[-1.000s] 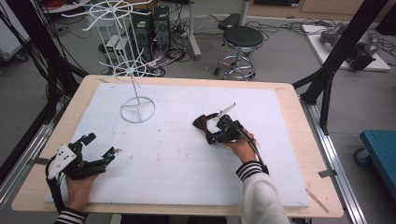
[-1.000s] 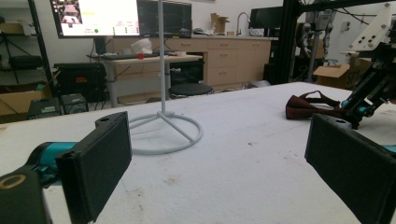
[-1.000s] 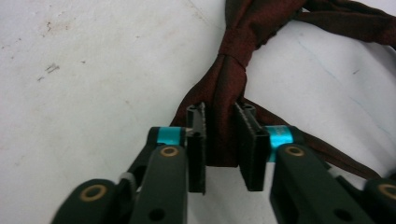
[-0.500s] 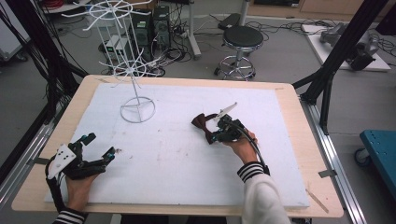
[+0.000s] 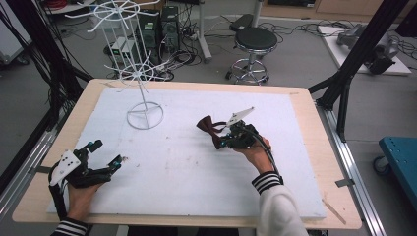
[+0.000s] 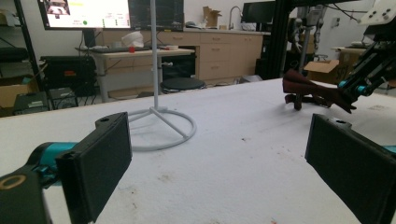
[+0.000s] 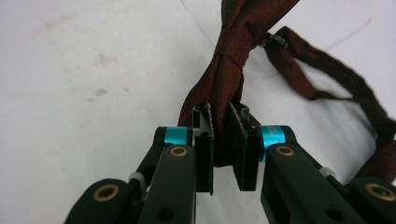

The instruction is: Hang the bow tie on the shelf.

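A dark red bow tie (image 5: 205, 126) with its neck strap lies near the middle of the white foam board (image 5: 187, 177). My right gripper (image 5: 220, 141) is shut on one wing of it. The right gripper view shows the pads (image 7: 205, 140) pinching the fabric (image 7: 238, 42) just below the knot, while the strap (image 7: 327, 74) loops off to the right on the board. My left gripper (image 5: 108, 152) rests open at the board's front left, with nothing between its jaws (image 6: 219, 154). Its view shows the bow tie (image 6: 308, 88) far to the right, held slightly off the surface.
A white wire display stand (image 5: 142, 96) with hooked arms rises at the back left of the board; its ring base (image 6: 161, 126) sits ahead of the left gripper. The wooden table edge (image 5: 319, 147) frames the board. A stool (image 5: 254, 39) stands beyond the table.
The right gripper and the bow tie have shifted very slightly to the left. The left gripper has kept still.
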`<state>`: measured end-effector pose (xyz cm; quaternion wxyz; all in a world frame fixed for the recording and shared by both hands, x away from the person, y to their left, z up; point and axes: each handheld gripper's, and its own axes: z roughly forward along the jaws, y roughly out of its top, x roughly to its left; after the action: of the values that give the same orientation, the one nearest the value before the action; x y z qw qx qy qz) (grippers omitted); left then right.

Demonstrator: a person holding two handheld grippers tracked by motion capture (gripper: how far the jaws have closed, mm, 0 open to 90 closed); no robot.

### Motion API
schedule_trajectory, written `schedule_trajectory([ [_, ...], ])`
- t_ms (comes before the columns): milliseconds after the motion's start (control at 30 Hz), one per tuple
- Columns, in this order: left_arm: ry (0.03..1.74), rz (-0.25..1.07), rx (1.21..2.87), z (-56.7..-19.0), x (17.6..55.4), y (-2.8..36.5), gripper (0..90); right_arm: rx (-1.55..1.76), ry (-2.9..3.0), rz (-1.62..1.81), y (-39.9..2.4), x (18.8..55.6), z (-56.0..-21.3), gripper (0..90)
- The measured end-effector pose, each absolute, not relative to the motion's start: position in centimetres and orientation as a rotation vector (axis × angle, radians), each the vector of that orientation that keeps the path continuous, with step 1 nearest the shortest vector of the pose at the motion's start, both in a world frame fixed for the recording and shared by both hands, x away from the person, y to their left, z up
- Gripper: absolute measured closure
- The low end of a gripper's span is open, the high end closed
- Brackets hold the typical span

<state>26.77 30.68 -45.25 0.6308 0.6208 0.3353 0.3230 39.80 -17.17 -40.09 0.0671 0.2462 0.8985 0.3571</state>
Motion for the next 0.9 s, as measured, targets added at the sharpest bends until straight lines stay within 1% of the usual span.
schedule_trajectory([
  [133, 0.771, 0.721, 1.456, -44.7, 27.0, 30.9, 7.6, 0.692, 2.710, 1.130, -16.9, 39.4, -39.7, 81.2],
  [367, 0.753, 0.668, 1.509, -42.6, 28.0, 30.8, 7.6, 0.620, 2.706, 1.186, -16.5, 39.0, -39.2, 81.2],
  [467, 0.724, 0.640, 1.531, -41.7, 28.4, 30.6, 7.3, 0.556, 2.708, 1.242, -16.4, 38.7, -38.9, 81.1],
  [900, 0.583, 0.532, 1.687, -38.6, 30.0, 28.3, 6.9, 0.459, 2.685, 1.444, -16.0, 38.3, -38.2, 81.1],
])
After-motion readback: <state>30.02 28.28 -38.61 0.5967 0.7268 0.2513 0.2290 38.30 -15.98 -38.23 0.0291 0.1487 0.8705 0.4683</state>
